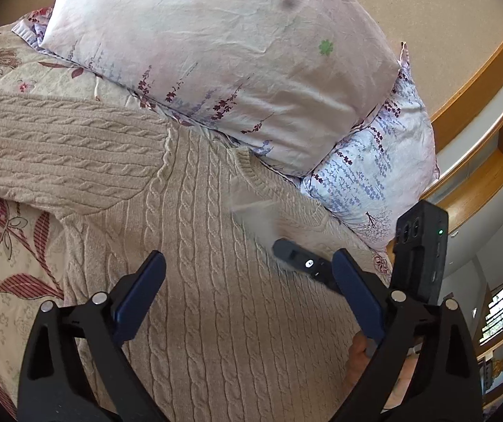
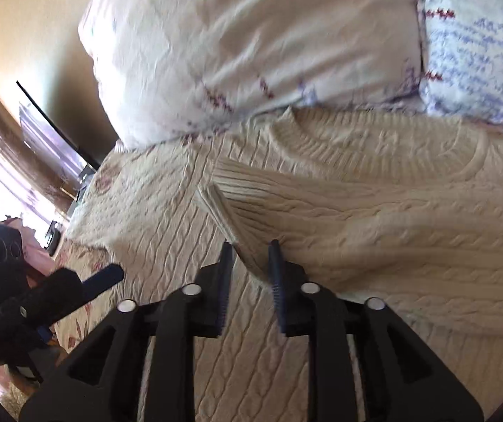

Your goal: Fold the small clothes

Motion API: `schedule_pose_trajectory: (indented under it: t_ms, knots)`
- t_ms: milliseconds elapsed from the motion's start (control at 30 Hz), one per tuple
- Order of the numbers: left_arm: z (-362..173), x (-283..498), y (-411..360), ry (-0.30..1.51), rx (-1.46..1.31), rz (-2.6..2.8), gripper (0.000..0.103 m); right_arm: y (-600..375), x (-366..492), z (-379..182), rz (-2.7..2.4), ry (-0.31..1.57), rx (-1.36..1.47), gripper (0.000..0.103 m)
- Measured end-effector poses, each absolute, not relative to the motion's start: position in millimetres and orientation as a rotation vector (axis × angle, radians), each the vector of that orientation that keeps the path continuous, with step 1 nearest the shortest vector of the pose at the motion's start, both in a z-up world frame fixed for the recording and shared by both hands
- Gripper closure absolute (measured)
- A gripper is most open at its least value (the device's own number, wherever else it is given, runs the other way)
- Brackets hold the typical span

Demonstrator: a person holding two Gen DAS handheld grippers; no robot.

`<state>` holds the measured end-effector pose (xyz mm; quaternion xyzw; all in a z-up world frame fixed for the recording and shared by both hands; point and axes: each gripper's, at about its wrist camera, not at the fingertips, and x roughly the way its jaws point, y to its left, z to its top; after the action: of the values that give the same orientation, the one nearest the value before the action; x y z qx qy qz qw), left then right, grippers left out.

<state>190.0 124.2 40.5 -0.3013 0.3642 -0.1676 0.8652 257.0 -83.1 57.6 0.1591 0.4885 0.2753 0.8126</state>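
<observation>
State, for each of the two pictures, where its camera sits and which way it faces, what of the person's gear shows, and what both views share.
Left wrist: behind the open left gripper, facing the sweater and pillows; right gripper shows, blurred.
Right wrist: behind the right gripper, jaws gripping the sleeve cuff; left gripper at left.
Shared: sweater, pillows, floral bedspread.

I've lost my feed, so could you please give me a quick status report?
Left gripper open, empty above sweater. Right gripper shut on sleeve, carrying it across the body. Pillows crowd the collar.
</observation>
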Motion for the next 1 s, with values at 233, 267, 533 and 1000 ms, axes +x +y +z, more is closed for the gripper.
schedule_pose_trajectory:
  t_ms: [233, 267, 533, 1000]
  knots:
    - [34.3, 209.7, 102.9, 0.847, -0.652, -0.391, 0.025, -176.0, 219.6, 55.7, 0.516, 1.014, 0.783, 0.037]
    - [31.7, 213.5, 98.0, 0.869, -0.655, -0.395, 0.027, -195.0, 213.0, 53.7, 0.486, 1.001, 0.842, 0.037]
    - [7.5, 238.6, 77.7, 0.970, -0.717, -0.339, 0.044, -330.5, 166.6, 32.2, 0.032, 0.909, 1.072, 0.051]
    - [4.0, 285.7, 84.3, 0.955, -0.694, -0.261, 0.095, -361.3, 173.6, 12.5, -0.115, 0.853, 1.087, 0.093]
